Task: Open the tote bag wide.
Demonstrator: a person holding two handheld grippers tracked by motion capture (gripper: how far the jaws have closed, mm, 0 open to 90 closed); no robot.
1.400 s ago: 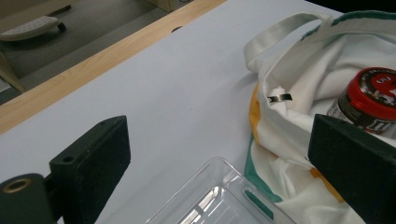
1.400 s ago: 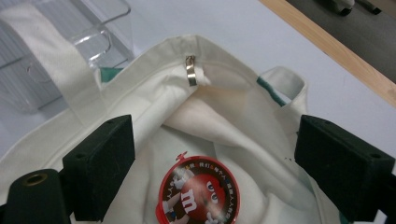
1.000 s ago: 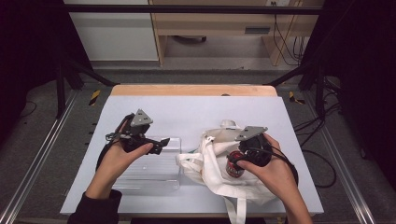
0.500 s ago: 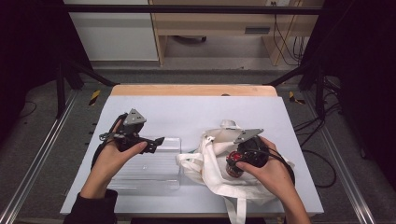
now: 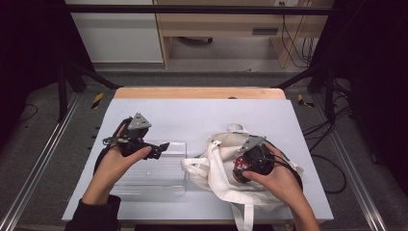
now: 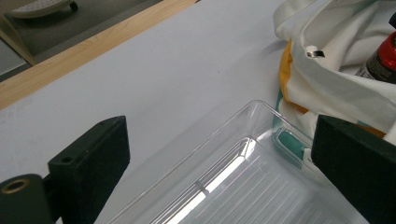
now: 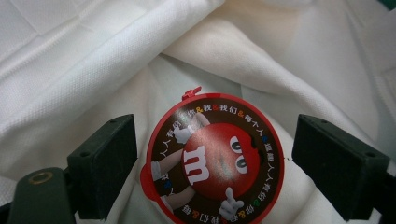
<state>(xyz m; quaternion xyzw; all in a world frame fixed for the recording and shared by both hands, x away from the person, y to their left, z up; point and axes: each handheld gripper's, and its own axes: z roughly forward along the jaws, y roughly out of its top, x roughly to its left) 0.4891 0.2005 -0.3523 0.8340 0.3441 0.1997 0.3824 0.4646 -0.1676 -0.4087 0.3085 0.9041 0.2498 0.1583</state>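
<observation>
Right gripper view: the right tool (image 7: 210,163) points straight down into the white cloth bag (image 7: 93,60), jaws spread, one at 9 o'clock and one at 3 o'clock of the red candy tube (image 7: 212,163). The tube stands on end inside the bag, its round printed lid facing the camera. A gap remains between each jaw and the lid rim, so nothing is gripped yet.

High view: the bag (image 5: 216,180) lies at 4 o'clock on the tabletop (image 5: 202,113), with the right tool (image 5: 243,168) inside its mouth. The clear plastic tray (image 5: 154,178) sits just beside the bag, at its 9 o'clock. The left tool (image 5: 161,147) hovers over the tray's far edge, released and holding nothing.

Step in hand, as judged: positioning for a grasp on the tube, most likely to move it from bag to tray.

Next move calls for:
1. Lowering the jaws past the lid rim.
2. Closing squarely on the tube body.
3. Lifting vertically so the cloth does not snag.
</observation>
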